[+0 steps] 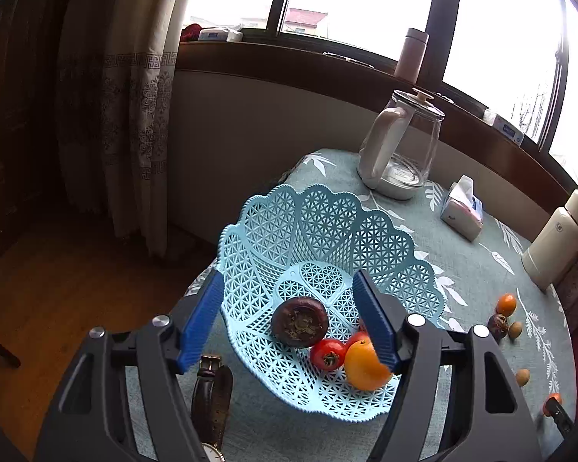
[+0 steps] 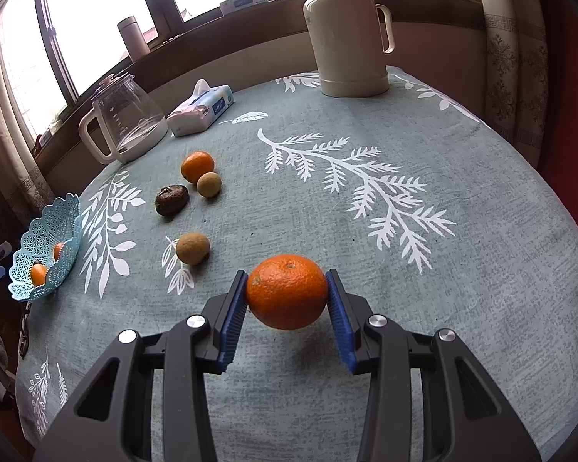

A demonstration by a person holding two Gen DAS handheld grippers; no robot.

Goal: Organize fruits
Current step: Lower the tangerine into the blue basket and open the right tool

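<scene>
Blue-ribbed pads of the right gripper (image 2: pixel 288 298) were pressed against both sides of a large orange (image 2: pixel 287 296), clamped and held just above the teal leaf-print tablecloth (image 2: pixel 366 250), its shadow falling on the cloth beneath, lower centre of the right wrist view. Left of it lay a brown longan (image 2: pixel 192 248); farther up, a dark shrivelled fruit (image 2: pixel 172 200), a second longan (image 2: pixel 209 185) and a small mandarin (image 2: pixel 197 166), the last two touching. Beyond these, at upper left, stood a glass kettle (image 2: pixel 123 123) and a tissue pack (image 2: pixel 200 109); a cream thermos jug (image 2: pixel 346 34) stood at top centre. Light-blue lattice basket (image 2: pixel 46 265) sat at the far left edge of that frame. Left gripper (image 1: pixel 289 308), jaws wide apart and holding nothing, hovered over the basket (image 1: pixel 327 231) at centre of the left wrist view; one finger sat outside the rim, the other over the bowl. Contents: one dark purple mangosteen (image 1: pixel 299 321), two red tomato-like fruits (image 1: pixel 327 354), one yellow-orange citrus (image 1: pixel 364 365) partly behind the right pad. Brown leather watch strap (image 1: pixel 212 396) lay on the cloth at lower centre, just beside the basket.
</scene>
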